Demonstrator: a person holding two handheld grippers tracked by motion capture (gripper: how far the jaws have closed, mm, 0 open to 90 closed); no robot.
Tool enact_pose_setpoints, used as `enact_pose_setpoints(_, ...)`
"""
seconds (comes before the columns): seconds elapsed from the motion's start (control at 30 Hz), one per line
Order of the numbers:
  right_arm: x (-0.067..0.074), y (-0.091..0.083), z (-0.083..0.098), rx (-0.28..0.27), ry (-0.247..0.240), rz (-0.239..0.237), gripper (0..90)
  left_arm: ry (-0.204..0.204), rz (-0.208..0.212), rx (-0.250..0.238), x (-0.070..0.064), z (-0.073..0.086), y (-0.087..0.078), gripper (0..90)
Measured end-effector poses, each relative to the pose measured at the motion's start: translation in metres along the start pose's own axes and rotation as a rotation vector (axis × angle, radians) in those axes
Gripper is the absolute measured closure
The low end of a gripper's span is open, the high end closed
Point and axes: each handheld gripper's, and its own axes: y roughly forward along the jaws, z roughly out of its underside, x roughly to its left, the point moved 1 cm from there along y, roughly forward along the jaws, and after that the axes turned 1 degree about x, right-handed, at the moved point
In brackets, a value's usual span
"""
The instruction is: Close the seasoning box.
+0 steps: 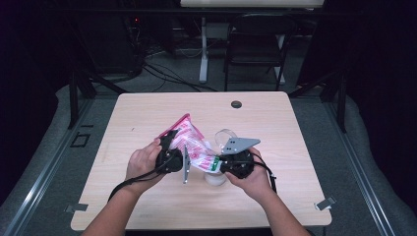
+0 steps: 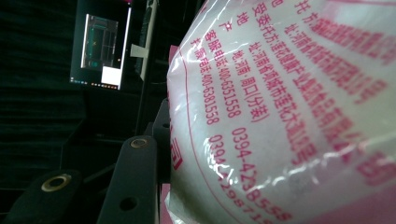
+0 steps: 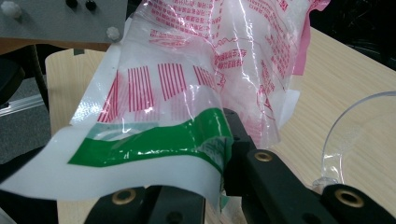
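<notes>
A clear plastic bag (image 1: 191, 140) with red print and white powder inside hangs tilted over the middle of the wooden table (image 1: 147, 113), held from both ends. My left gripper (image 1: 169, 140) is shut on its full upper part; in the left gripper view one black finger (image 2: 135, 182) presses the bulging bag (image 2: 280, 116). My right gripper (image 1: 217, 164) is shut on the bag's lower green-and-white edge (image 3: 154, 149), which is pinched between the jaws of the right gripper (image 3: 219, 186). A clear glass (image 1: 226, 135) stands just beyond the right gripper, and its rim (image 3: 345, 135) shows at right.
A white bowl-like thing (image 1: 215, 179) sits on the table under the bag's lower end. A round cable hole (image 1: 236, 104) lies near the far edge. A dark folding chair (image 1: 255, 39) and a desk leg (image 1: 203, 54) stand beyond the table.
</notes>
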Motion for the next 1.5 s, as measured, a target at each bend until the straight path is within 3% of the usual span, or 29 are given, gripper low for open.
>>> enact_pose_setpoints(1.5, -0.007, 0.011, 0.01, 0.044, 0.024, 0.008, 90.0, 0.054, -0.025, 0.002, -0.005, -0.001, 0.001, 63.0)
